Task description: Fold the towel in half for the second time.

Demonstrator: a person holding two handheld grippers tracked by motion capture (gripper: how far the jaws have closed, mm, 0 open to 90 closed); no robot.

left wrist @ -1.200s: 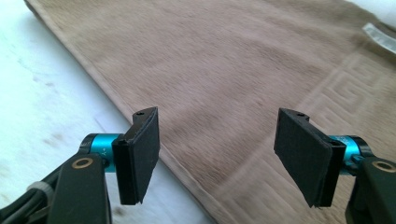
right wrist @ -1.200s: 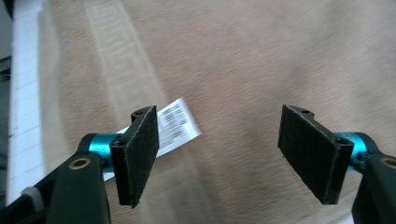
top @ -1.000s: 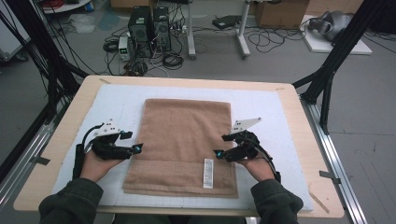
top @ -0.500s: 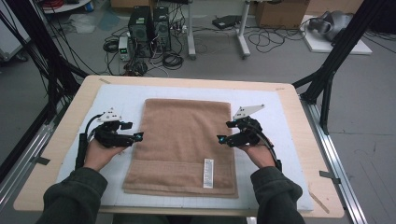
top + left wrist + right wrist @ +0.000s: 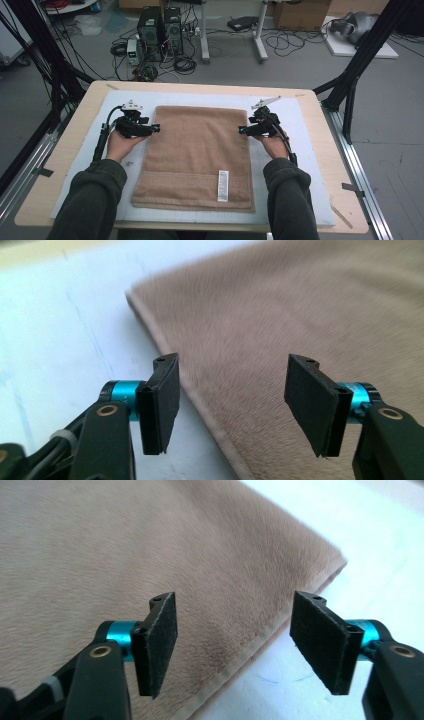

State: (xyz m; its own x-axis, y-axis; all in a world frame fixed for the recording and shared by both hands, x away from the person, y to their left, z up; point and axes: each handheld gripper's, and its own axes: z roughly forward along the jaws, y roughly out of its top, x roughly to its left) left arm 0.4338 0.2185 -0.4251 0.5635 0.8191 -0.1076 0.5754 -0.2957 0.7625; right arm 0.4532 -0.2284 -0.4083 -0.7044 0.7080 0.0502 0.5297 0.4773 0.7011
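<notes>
A brown towel [image 5: 197,155] lies flat, folded, on the white mat [image 5: 300,130], with a white label [image 5: 223,186] near its front right corner. My left gripper [image 5: 156,128] hovers at the towel's left edge, toward the far end. In the left gripper view its jaws [image 5: 230,400] stand apart over the towel's edge [image 5: 300,315]; they have just been closing, and the pads do not press on the cloth. My right gripper [image 5: 242,131] mirrors it at the right edge. Its jaws [image 5: 232,640] straddle the towel's hem [image 5: 125,545], have likewise just been closing, and grip nothing.
The mat covers a wooden table [image 5: 330,150]. Black frame posts [image 5: 360,65] rise at both far corners. Computers [image 5: 160,25] and cables lie on the floor beyond the far edge. Bare mat [image 5: 60,330] runs along both sides of the towel.
Both hands have slid away from the person along the towel's side edges, from near its middle to near its far end. The towel has not moved.
</notes>
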